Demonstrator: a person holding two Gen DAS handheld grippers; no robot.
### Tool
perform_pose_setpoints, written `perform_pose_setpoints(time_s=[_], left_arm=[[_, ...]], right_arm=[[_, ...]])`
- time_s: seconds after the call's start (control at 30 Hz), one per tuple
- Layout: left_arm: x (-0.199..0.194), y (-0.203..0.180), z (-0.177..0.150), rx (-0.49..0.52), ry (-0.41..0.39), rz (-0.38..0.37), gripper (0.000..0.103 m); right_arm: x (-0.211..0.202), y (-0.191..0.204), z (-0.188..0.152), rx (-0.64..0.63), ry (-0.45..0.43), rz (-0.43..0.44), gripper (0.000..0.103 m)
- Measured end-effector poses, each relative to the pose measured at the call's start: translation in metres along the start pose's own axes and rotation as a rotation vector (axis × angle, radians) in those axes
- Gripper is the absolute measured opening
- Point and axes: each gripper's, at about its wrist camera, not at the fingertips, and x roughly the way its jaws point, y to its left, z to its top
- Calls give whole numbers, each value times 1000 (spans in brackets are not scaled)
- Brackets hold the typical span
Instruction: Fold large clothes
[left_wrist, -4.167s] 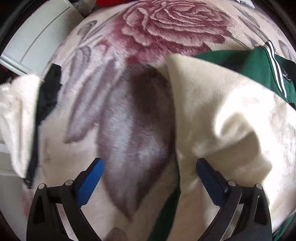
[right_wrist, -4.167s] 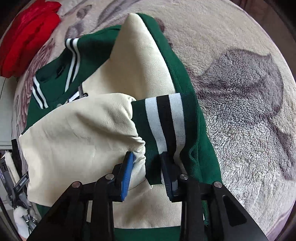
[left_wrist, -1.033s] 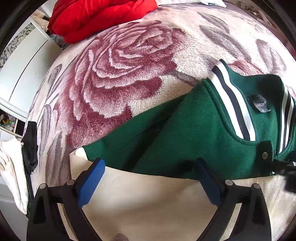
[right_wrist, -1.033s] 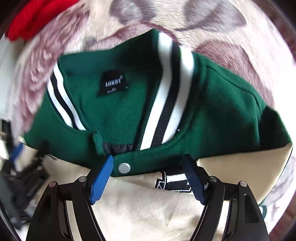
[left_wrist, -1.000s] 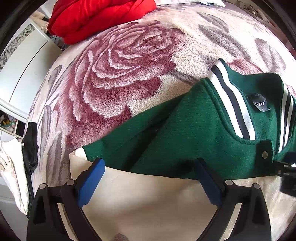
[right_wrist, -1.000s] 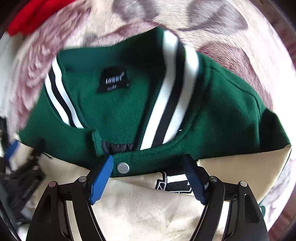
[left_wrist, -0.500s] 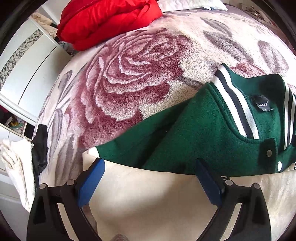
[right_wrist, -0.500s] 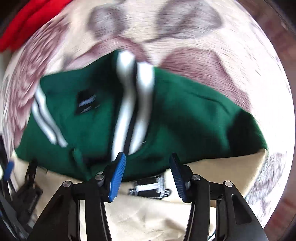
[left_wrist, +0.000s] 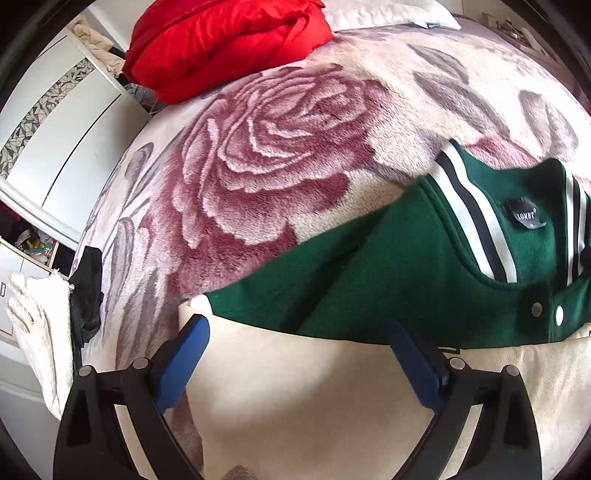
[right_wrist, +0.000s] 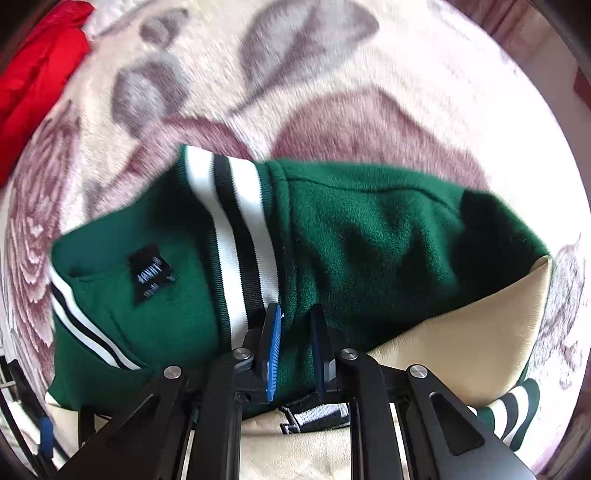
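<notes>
Our right tool (right_wrist: 295, 347) has just closed onto the green fleece varsity jacket (right_wrist: 369, 240) beside its striped collar (right_wrist: 236, 229); our left tool (left_wrist: 303, 362) stays apart over the cream sleeve (left_wrist: 295, 398), so the top fold can start.

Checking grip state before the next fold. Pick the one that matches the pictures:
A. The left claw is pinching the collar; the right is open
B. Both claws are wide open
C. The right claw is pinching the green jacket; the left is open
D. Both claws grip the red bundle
C: the right claw has its jaws nearly together on the jacket beside the striped collar, while the left claw has its jaws spread wide over the cream sleeve, holding nothing.
</notes>
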Motion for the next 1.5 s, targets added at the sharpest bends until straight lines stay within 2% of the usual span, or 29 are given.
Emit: perform_pose_setpoints(time_s=[0.07, 0.13, 0.27, 0.37, 0.4, 0.43, 0.5, 0.53, 0.6, 0.67, 0.77, 0.83, 0.97, 1.03, 1.07, 1.17, 1.27, 1.3, 1.4, 1.5], left_arm=[[0, 3, 1, -6, -4, 6, 99], [2, 5, 1, -11, -1, 7, 98], [1, 5, 0, -4, 2, 16, 99], [-9, 6, -1, 5, 4, 7, 99], [-16, 8, -2, 7, -5, -2, 99], [-24, 9, -3, 11, -16, -6, 99], [-46, 11, -10, 36, -44, -17, 99], [-58, 12, -14, 48, -54, -21, 99], [-79, 13, -27, 66, -50, -47, 99], [-96, 12, -41, 83, -39, -66, 99], [-121, 1, -72, 133, 2, -91, 99], [-134, -15, -97, 175, 48, -116, 99], [-147, -44, -137, 241, 149, -148, 99], [-156, -50, -155, 259, 191, -152, 99], [-161, -49, -160, 257, 205, -149, 99], [-182, -34, -174, 238, 231, -120, 99], [-204, -13, -185, 221, 252, -79, 99], [-211, -8, -188, 218, 258, -84, 99], [-229, -5, -197, 216, 247, -41, 99], [-223, -19, -208, 190, 284, -71, 99]], right_arm=[[-8, 7, -1, 11, -26, 16, 16], [-11, -3, 0, 54, -28, 32, 16], [-10, -9, 3, 63, -42, 10, 16], [-6, -4, -2, 23, -30, 20, 17], [-7, -4, -2, -7, -13, 37, 21], [-8, -3, -2, -45, 20, 79, 21], [-26, -28, -15, -91, 128, 258, 24], [-39, -45, -24, -95, 155, 295, 26], [-72, -89, -57, -118, 148, 280, 56], [-98, -138, -84, -130, 132, 230, 63], [-122, -209, -148, -159, 135, 84, 63], [-117, -243, -182, -187, 185, -3, 63], [-84, -276, -216, -223, 272, 42, 61], [-69, -282, -216, -210, 249, 94, 36], [-63, -287, -212, -176, 226, 86, 25], [-58, -327, -203, -12, 181, 118, 25], [-58, -348, -212, -17, 192, 100, 44], [-66, -354, -216, -18, 201, 118, 44], [-106, -393, -238, 33, 210, 245, 47], [-121, -430, -272, 73, 243, 286, 47]])
